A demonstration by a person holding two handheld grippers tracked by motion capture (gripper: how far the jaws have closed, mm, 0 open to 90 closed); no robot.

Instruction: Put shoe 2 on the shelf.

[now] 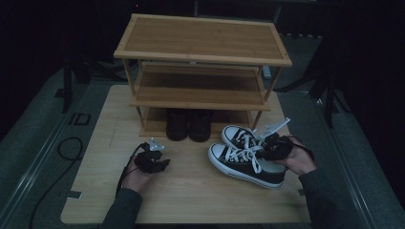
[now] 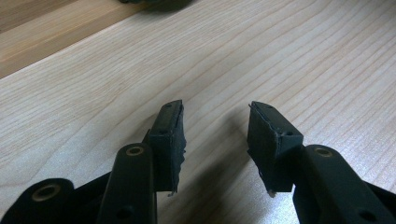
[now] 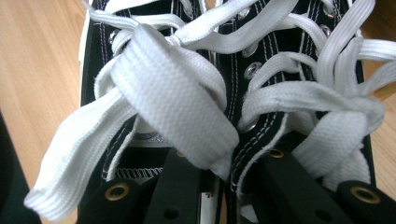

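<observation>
A light wooden table (image 1: 191, 191) carries a three-tier bamboo shoe rack (image 1: 203, 67) at its far edge, with the rack's top and middle shelves bare. On the lowest shelf stands a pair of dark brown boots (image 1: 189, 125), toes facing the person, the two boots touching side by side. To the right of the boots, on the table in front of the rack, lies a pair of black canvas sneakers (image 1: 246, 157) with white toe caps, white soles and white laces; the two sneakers lie side by side and close together, toes pointing toward the left of the high view. The right gripper (image 1: 267, 147) is held in the person's right hand (image 1: 298, 160) over the ankle openings of the sneakers. In the right gripper view its jaws reach down among the white laces (image 3: 177, 107), one jaw inside each shoe opening, with the two adjoining inner walls of the sneakers between them; the jaws stand narrowly apart around these walls, but whether they press firmly on them cannot be told. The left gripper (image 1: 160, 164), held in the left hand (image 1: 136, 179), rests low over bare table left of the sneakers and well apart from them; its jaws stand moderately open and hold nothing.
</observation>
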